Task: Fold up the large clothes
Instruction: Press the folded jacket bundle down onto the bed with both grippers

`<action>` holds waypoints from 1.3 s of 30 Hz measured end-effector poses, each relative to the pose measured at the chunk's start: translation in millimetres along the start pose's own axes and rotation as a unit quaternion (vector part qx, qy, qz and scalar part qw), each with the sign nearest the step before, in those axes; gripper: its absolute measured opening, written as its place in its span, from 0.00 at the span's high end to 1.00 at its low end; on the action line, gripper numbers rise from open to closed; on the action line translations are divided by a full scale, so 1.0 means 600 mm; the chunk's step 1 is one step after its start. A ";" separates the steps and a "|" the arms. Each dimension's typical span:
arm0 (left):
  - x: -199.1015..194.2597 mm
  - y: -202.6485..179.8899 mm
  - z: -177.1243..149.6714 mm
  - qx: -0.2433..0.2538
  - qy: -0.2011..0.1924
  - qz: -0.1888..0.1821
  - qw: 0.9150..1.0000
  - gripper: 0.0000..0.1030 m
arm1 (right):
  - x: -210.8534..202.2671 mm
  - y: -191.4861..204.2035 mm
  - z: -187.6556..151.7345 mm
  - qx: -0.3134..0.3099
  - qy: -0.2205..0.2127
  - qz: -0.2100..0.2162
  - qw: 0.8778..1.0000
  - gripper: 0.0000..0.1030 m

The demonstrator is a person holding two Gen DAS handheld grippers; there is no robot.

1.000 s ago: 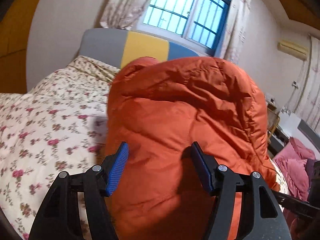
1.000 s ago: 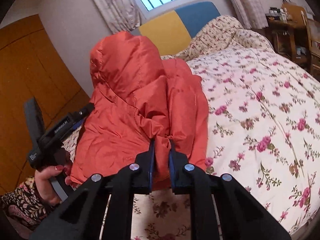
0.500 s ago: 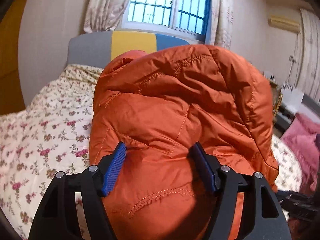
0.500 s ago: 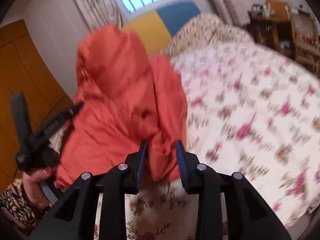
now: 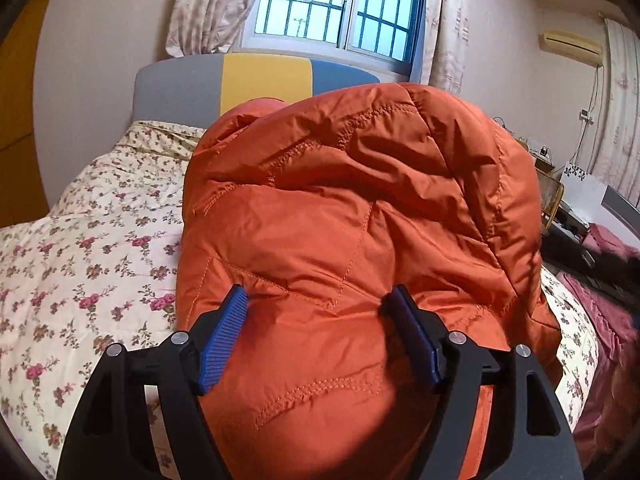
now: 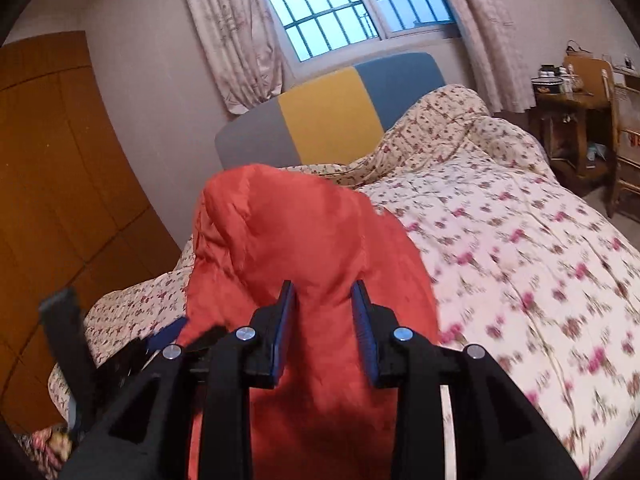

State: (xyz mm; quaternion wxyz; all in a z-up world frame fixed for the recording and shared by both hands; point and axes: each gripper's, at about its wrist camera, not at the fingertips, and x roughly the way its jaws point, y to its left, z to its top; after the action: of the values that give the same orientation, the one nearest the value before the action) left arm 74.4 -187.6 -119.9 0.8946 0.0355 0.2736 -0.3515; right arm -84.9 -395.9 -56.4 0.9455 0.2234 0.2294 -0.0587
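An orange puffer jacket (image 5: 340,200) lies bunched on the flowered bed quilt (image 5: 80,240), its hood end raised. My left gripper (image 5: 316,294) sits low against it and its jaws are opening. Puffy fabric bulges between the blue pads (image 5: 222,336), which stand wide and do not pinch it. In the right wrist view the jacket (image 6: 288,232) rises as a hump in front of my right gripper (image 6: 323,286). That gripper's jaws stand apart above the cloth and hold nothing. The left tool (image 6: 64,332) shows blurred at the lower left.
A grey, yellow and blue headboard (image 6: 328,112) and a barred window close the far side. A wooden wardrobe (image 6: 52,160) stands left of the bed, a cluttered side table (image 6: 568,112) right. The quilt (image 6: 520,240) spreads wide to the right. A pink blanket (image 5: 608,280) lies beside the bed.
My right gripper let go of the jacket fold it pinched, opened and rose above the cloth. The left gripper's jaws widened a little while it stayed against the jacket.
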 end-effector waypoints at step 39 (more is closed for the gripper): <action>0.096 0.023 0.151 -0.005 0.022 0.103 0.994 0.23 | 0.178 -0.008 0.088 -0.060 0.047 -0.043 0.996 0.75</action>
State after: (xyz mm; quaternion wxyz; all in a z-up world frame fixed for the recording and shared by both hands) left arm 160.0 -235.7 -74.5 0.9197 0.0664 0.2905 -0.2556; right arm 30.6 -425.0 -65.4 0.9419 0.1586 0.2865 -0.0748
